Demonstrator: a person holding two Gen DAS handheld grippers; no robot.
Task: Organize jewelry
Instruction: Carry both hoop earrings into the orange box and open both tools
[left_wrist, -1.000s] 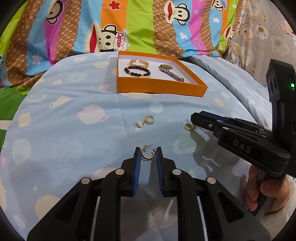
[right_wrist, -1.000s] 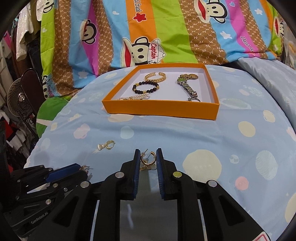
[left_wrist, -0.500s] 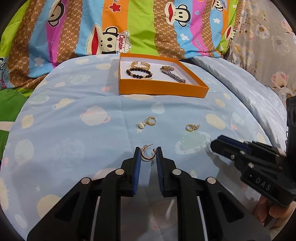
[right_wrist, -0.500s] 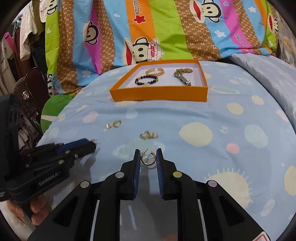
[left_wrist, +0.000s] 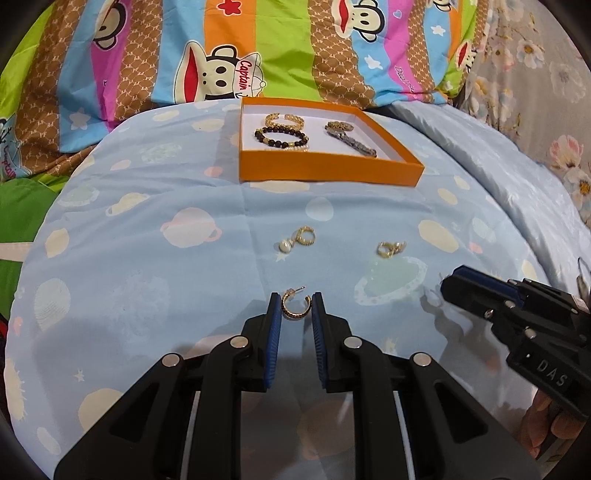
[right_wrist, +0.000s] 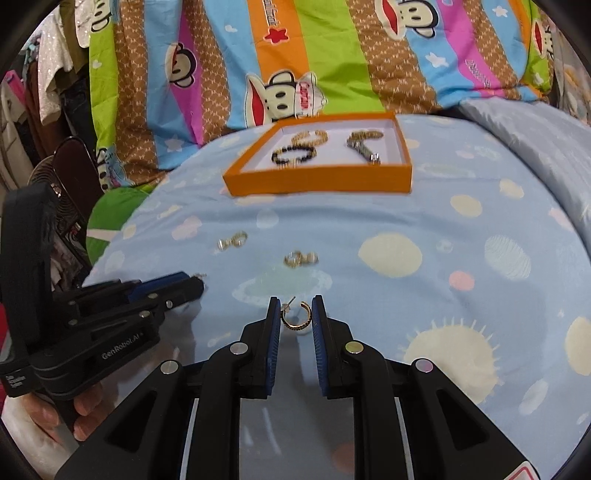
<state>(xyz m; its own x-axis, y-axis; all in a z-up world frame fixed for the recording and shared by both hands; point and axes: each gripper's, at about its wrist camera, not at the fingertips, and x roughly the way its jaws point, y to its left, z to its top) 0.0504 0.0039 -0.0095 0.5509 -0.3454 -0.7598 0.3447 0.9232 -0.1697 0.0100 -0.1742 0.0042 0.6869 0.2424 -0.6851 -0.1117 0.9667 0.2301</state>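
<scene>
1. The right gripper (right_wrist: 296, 308) has drawn back and up from the loose earrings over the last second; a gold hoop (right_wrist: 295, 316) is pinched between its blue pads and now hangs clear of the bed (right_wrist: 424, 295), where a second ago it was down among the pieces beside the pair (right_wrist: 301, 258)
2. The left gripper (left_wrist: 296, 306) has not moved; it is clenched on its own hoop (left_wrist: 296, 308), which sits low over the bedspread
3. So both matching hoops are lifted, each in one gripper, and I judge the next step is carrying them to the orange box (left_wrist: 328, 173) at the far side of the bed
4. Two dangling earrings are not yet picked up: one with a pale drop (left_wrist: 297, 238) and one further right (left_wrist: 389, 249), well apart from each other and short of the box
5. The box already holds a bead bracelet (left_wrist: 282, 137), a gold bangle (left_wrist: 284, 119) and a dark chain piece (left_wrist: 349, 138)
6. Hard to make out: the right view is smeared by motion, so the box contents and loose earrings blur there; the box's near wall hides part of its floor; whether the left hoop touches the sheet cannot be told; the hands show only as fingers at the frame edges
</scene>
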